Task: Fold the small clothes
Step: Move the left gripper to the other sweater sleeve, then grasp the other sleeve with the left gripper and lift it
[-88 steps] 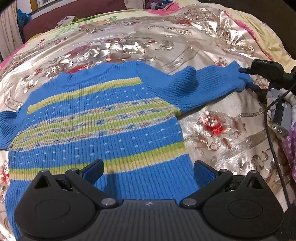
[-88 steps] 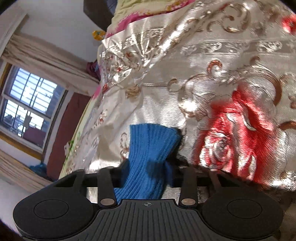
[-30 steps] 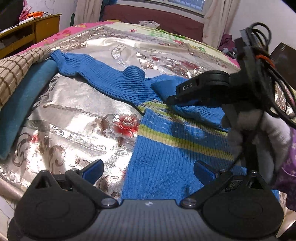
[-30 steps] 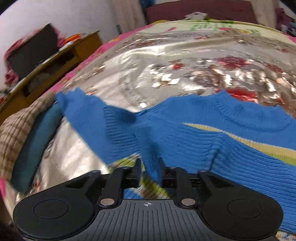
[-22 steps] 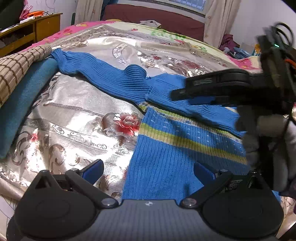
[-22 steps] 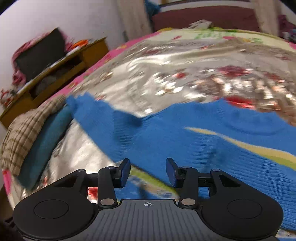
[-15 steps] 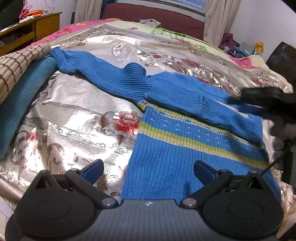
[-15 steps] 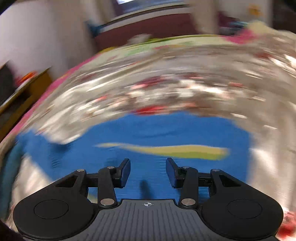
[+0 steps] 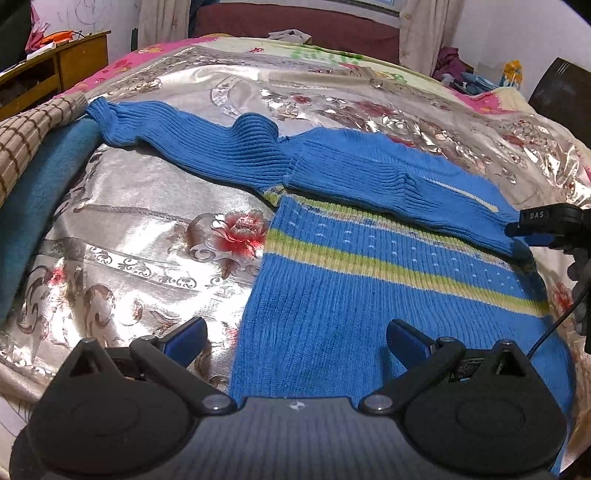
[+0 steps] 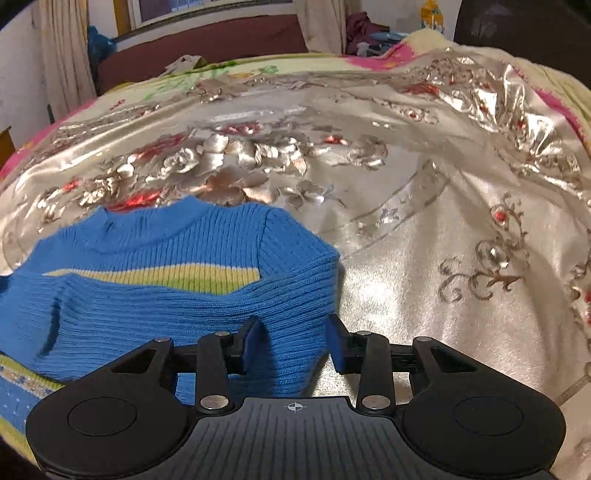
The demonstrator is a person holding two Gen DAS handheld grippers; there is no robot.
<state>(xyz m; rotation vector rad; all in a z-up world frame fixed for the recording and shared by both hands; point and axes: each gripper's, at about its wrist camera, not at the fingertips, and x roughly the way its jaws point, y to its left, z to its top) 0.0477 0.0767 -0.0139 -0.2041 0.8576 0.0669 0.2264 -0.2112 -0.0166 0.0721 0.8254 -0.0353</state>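
Curtained window (image 10: 207, 7) behind bed (image 9: 295, 22) — wooden desk (image 9: 55, 62) left.

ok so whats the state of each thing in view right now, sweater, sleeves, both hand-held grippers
sweater: lying flat on the bedspread, partly folded
right sleeve: folded across the chest
left sleeve: spread out to the side, not folded
left hand-held gripper: open wide, empty, over the hem
right hand-held gripper: jaws closing, apart, at the sweater's shoulder fold, pads not pressing on it
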